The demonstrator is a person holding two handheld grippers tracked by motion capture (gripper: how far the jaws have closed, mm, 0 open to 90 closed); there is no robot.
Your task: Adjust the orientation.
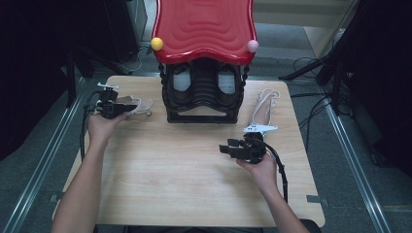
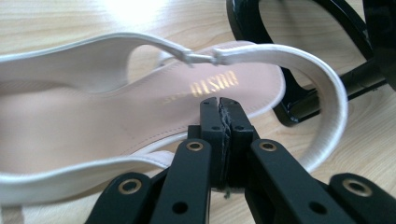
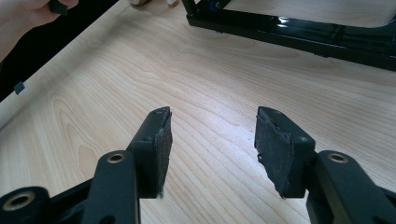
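Note:
A cream slingback sandal [image 1: 141, 103] lies on its side at the table's left, just left of the black shoe rack [image 1: 203, 92]. My left gripper [image 1: 127, 109] is shut on it. In the left gripper view the jaws [image 2: 219, 103] are pressed together over the sandal's [image 2: 93, 126] near side band, with the gold-printed insole beyond the tips. My right gripper [image 1: 226, 146] hovers over bare wood at the right of centre and points left. In the right gripper view its jaws [image 3: 212, 135] stand wide apart with nothing between the pads [image 3: 161, 149].
The rack carries a wavy red top [image 1: 204, 26] with a yellow ball [image 1: 157, 43] and a pink ball [image 1: 252, 46] at its front corners. A second pale sandal [image 1: 265, 104] lies right of the rack. The rack's black base [image 3: 299, 35] lies ahead of my right gripper.

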